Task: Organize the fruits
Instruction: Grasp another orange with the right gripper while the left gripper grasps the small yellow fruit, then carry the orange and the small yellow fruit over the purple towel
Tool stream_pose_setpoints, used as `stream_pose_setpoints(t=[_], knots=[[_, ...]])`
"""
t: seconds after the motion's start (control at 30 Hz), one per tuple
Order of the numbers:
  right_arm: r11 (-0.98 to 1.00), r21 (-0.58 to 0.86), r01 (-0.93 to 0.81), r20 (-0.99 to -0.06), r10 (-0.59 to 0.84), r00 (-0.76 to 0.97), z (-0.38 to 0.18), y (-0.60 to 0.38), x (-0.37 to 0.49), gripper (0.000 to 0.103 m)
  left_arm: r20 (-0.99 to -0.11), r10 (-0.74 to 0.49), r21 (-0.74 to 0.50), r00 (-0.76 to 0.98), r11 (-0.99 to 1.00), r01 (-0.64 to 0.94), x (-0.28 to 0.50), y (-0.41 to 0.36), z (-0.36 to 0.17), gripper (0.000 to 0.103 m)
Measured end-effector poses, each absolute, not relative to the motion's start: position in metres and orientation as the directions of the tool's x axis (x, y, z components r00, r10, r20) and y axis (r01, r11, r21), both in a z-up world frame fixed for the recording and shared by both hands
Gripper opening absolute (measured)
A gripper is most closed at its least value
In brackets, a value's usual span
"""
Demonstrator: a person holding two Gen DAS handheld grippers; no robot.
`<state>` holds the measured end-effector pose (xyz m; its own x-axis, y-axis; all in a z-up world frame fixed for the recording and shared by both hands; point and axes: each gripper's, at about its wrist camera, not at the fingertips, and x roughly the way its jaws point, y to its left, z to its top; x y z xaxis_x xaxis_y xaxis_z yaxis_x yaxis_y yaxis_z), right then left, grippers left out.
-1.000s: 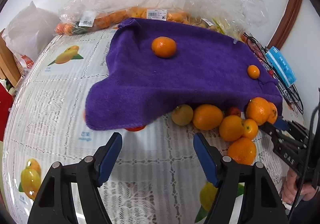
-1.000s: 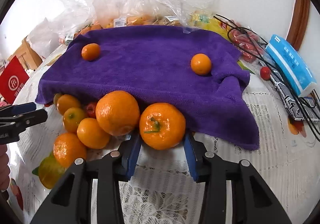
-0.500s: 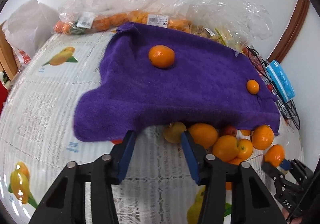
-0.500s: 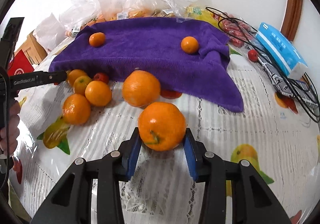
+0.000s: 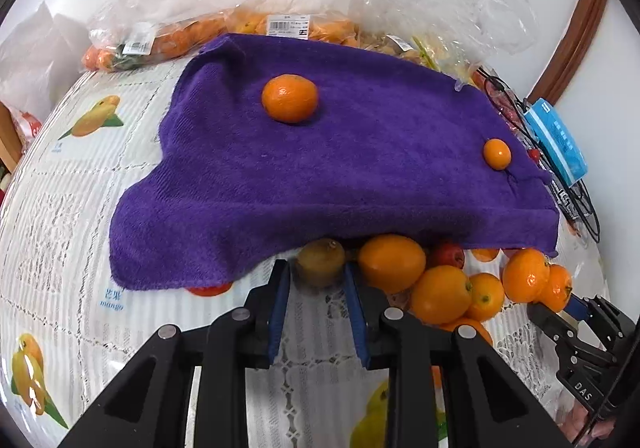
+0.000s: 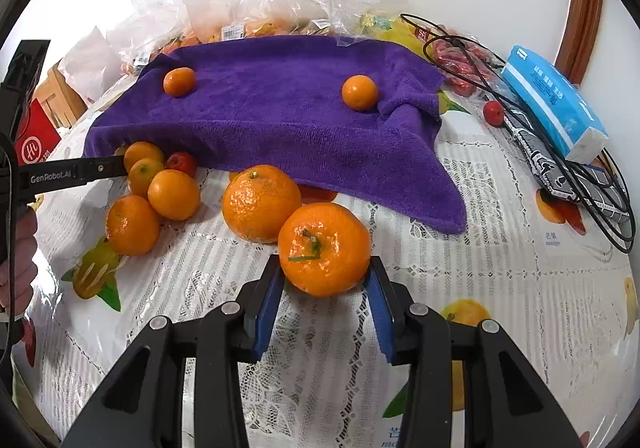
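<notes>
A purple towel [image 5: 340, 167] lies over the table with a mandarin [image 5: 290, 97] and a smaller orange fruit [image 5: 497, 153] on top. Several oranges [image 5: 392, 262] crowd its near edge. My left gripper [image 5: 316, 268] is shut on a brownish-yellow fruit [image 5: 320, 258] half under that edge. In the right wrist view my right gripper [image 6: 324, 268] is shut on a stemmed orange [image 6: 324, 244], just above the tablecloth beside a bumpy orange [image 6: 260, 201]. The left gripper's fingers [image 6: 104, 167] show at the left among the loose oranges [image 6: 174, 193].
Clear plastic bags of fruit [image 5: 280, 23] stand behind the towel. A blue tissue pack [image 6: 554, 101], black cables [image 6: 592, 183] and a small red fruit [image 6: 493, 112] lie at the right. A red box [image 6: 34, 143] is at the far left. A lace tablecloth [image 6: 500, 288] covers the table.
My left gripper moved forward to the towel's edge and shut on the brownish-yellow fruit. My right gripper drew back from the towel with the stemmed orange still in it.
</notes>
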<state>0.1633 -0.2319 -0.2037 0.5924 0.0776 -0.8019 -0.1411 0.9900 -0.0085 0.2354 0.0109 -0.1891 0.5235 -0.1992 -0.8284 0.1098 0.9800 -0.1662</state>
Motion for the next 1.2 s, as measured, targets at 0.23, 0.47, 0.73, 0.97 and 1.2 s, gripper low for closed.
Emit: stream_pose_setpoints(t=[0.23,0.47,0.73,0.97,1.2], knots=[[0.988,-0.018,-0.156,-0.806,0.078,0.586,-0.204,-0.232,0.162,0.041,-0.824,-0.19,-0.137,0.534,0.981,0.138,0.233,0.006,-0.19,0.024],[0.989,-0.01,-0.149,-0.801,0.081,0.593,-0.207,-0.232,0.163,0.041,-0.807,-0.157,-0.104,0.569,0.987,0.125,0.237,0.003,-0.191,0.025],[0.993,0.011,-0.114,-0.797,0.078,0.599,-0.199,-0.238,0.157,0.04,-0.813,-0.175,-0.113,0.556,0.983,0.144,0.221,0.011,-0.183,0.023],[0.994,0.008,-0.11,-0.774,0.075,0.629,-0.185,-0.236,0.143,0.031,-0.804,-0.167,-0.111,0.571,0.985,0.132,0.197,0.025,-0.169,0.023],[0.995,-0.003,-0.095,-0.775,0.057,0.63,-0.189,-0.237,0.144,0.049,-0.812,-0.163,-0.109,0.561,0.986,0.128,0.19,0.03,-0.17,0.023]])
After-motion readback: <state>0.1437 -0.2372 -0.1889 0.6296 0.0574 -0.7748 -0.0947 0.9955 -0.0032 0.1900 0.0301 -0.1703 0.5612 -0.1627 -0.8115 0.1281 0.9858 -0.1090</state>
